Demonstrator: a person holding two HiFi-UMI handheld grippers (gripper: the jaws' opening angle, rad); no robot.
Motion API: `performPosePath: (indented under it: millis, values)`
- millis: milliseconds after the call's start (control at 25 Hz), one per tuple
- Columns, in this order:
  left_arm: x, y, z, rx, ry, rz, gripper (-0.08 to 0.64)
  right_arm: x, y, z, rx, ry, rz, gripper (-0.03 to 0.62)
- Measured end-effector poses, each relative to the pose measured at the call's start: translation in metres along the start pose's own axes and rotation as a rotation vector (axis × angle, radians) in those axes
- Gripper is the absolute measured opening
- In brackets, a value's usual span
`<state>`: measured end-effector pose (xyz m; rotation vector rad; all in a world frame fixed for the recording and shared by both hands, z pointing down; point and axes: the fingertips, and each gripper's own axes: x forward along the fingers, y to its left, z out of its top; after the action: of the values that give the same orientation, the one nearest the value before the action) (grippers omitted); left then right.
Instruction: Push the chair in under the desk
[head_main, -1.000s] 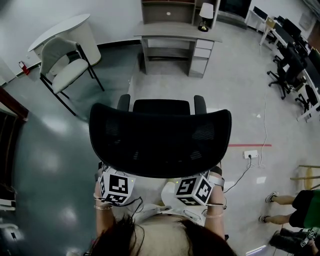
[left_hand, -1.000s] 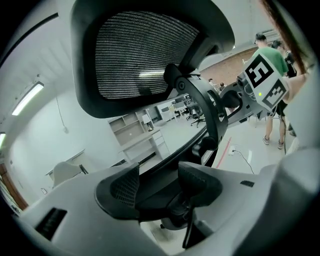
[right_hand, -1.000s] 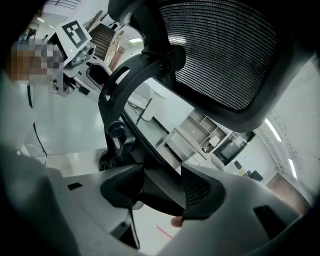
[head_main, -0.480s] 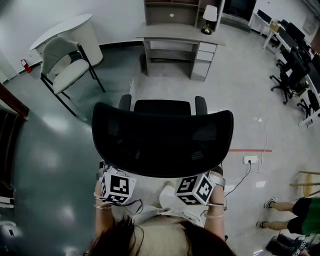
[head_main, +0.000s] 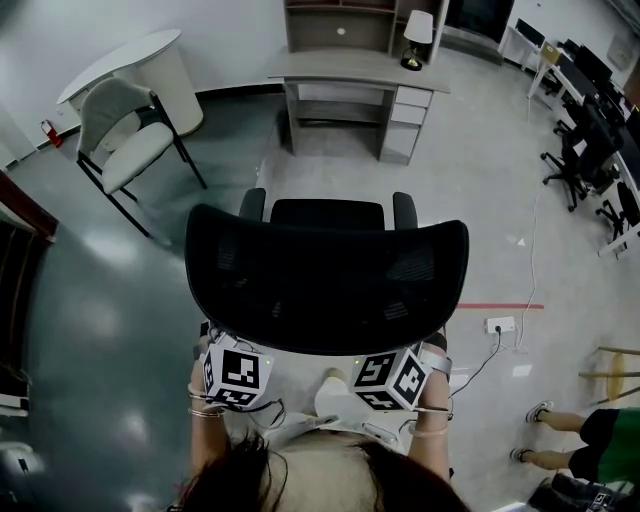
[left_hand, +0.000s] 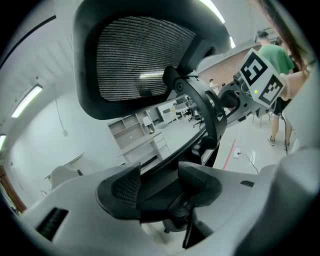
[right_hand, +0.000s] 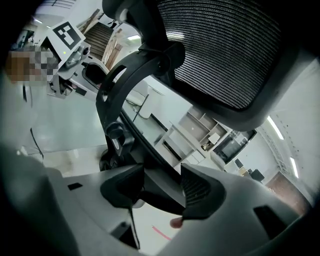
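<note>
The left gripper (left_hand: 159, 186) has its jaws pinched on a black bar at the lower edge of the chair (head_main: 325, 285) back. The right gripper (right_hand: 162, 187) is clamped the same way on that frame, further to 3 o'clock. In the head view both marker cubes sit just under the back's near rim, at 7 and 5 o'clock of it. The chair stands on open floor, facing 12 o'clock. The desk (head_main: 355, 70) is at 12 o'clock, well apart from the chair, with a lamp (head_main: 412, 28) on its right end. A white chair (head_main: 130, 135) stands at 10 o'clock. A socket (head_main: 499, 324) and a red line (head_main: 500, 306) lie on the floor at 3 o'clock.
</note>
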<state>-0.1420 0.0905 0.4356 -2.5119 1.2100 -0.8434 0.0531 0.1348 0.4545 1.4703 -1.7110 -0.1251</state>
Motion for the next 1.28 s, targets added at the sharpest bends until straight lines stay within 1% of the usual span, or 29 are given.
performPosePath:
  millis: [200,560,760,920,1120,1280]
  values:
    - [0.013,-0.004,0.009,-0.001,-0.001,0.017,0.235,0.01,-0.015,-0.005,-0.007,-0.005,-0.008,0.235]
    - [0.029,-0.005,0.021,-0.006,-0.003,0.018,0.235,0.021,-0.032,-0.006,-0.011,-0.027,-0.014,0.235]
    - [0.036,-0.006,0.022,0.029,-0.002,0.018,0.235,0.026,-0.036,-0.007,-0.014,-0.036,-0.017,0.235]
    - [0.045,-0.009,0.027,0.04,0.01,-0.031,0.235,0.03,-0.045,-0.012,-0.019,-0.034,-0.014,0.235]
    - [0.059,-0.001,0.028,0.01,0.036,-0.068,0.233,0.038,-0.051,-0.009,-0.02,-0.036,-0.025,0.235]
    - [0.068,0.002,0.03,-0.015,0.083,-0.116,0.233,0.044,-0.052,-0.007,-0.015,-0.055,-0.041,0.233]
